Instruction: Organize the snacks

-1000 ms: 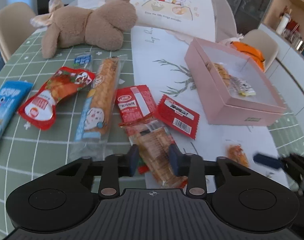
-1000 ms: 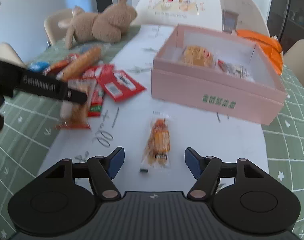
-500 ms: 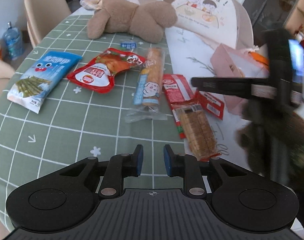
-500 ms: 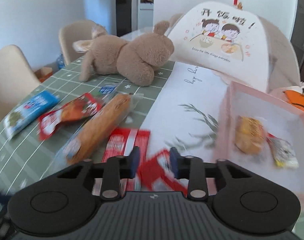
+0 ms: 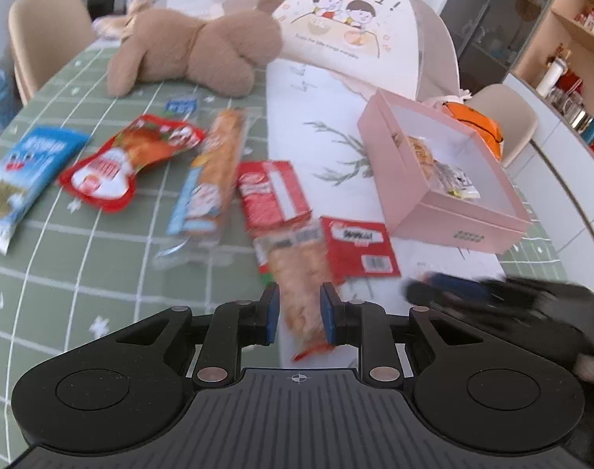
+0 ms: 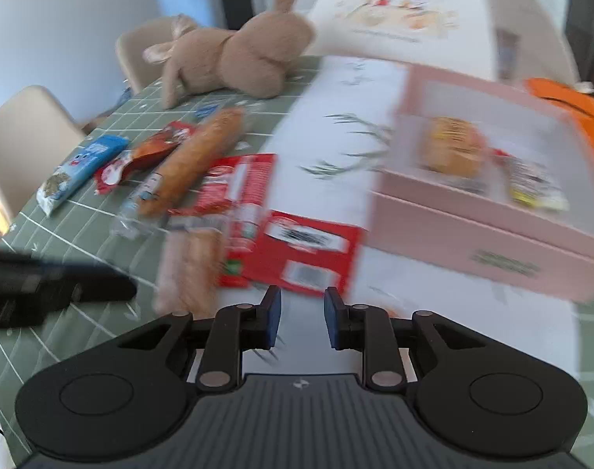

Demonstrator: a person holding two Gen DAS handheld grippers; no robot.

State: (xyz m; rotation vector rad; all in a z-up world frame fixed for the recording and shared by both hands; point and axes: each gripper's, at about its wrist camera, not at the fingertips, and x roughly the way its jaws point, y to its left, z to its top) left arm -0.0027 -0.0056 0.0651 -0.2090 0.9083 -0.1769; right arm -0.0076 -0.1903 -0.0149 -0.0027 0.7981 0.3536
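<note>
Our left gripper point(image 5: 297, 314) pinches the cracker pack point(image 5: 301, 273) near its lower end, at the low centre of the left view. We judge it best to lift the pack clear of the red packet point(image 5: 359, 248) touching it, then carry it to the pink box point(image 5: 453, 230) at right. The pack is long, clear-wrapped, pale orange and blurred. Our right gripper's point(image 6: 299, 312) jaws are closing, with nothing visible between them.
</note>
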